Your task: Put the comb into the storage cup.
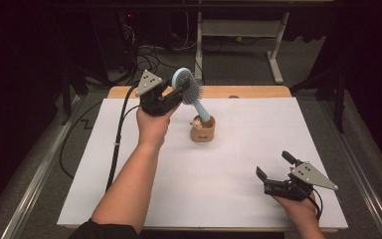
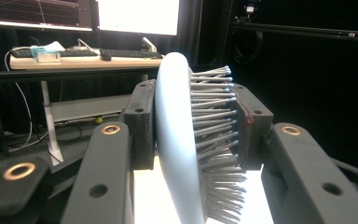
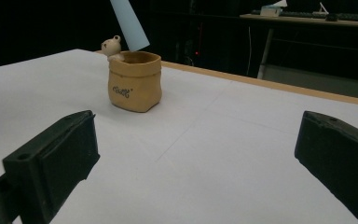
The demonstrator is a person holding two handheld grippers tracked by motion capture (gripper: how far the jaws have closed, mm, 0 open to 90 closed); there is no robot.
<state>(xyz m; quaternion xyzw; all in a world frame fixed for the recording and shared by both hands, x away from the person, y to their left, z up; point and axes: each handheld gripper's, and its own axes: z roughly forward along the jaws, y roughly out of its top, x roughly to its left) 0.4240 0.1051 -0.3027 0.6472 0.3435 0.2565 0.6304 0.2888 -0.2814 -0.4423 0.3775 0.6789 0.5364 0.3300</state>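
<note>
A light blue hairbrush [image 1: 189,88] with grey bristles is held up by its head in my left gripper [image 1: 179,89], which is shut on it above the far middle of the white table. In the left gripper view one pad presses the brush's smooth back [image 2: 175,140] and the other its bristles. Its handle [image 3: 128,23] slants down to the mouth of a small tan pouch-shaped cup [image 1: 202,128] with a little bear figure on its rim [image 3: 112,45]. My right gripper [image 1: 276,166] rests near the front right of the table, open, with nothing between its fingers.
The white table top [image 1: 229,164] has a wooden edge at the back [image 1: 258,91]. Beyond it stand a desk frame [image 1: 238,30] and floor cables [image 1: 149,55]. A black cable [image 1: 117,139] trails from the left gripper across the table's left side.
</note>
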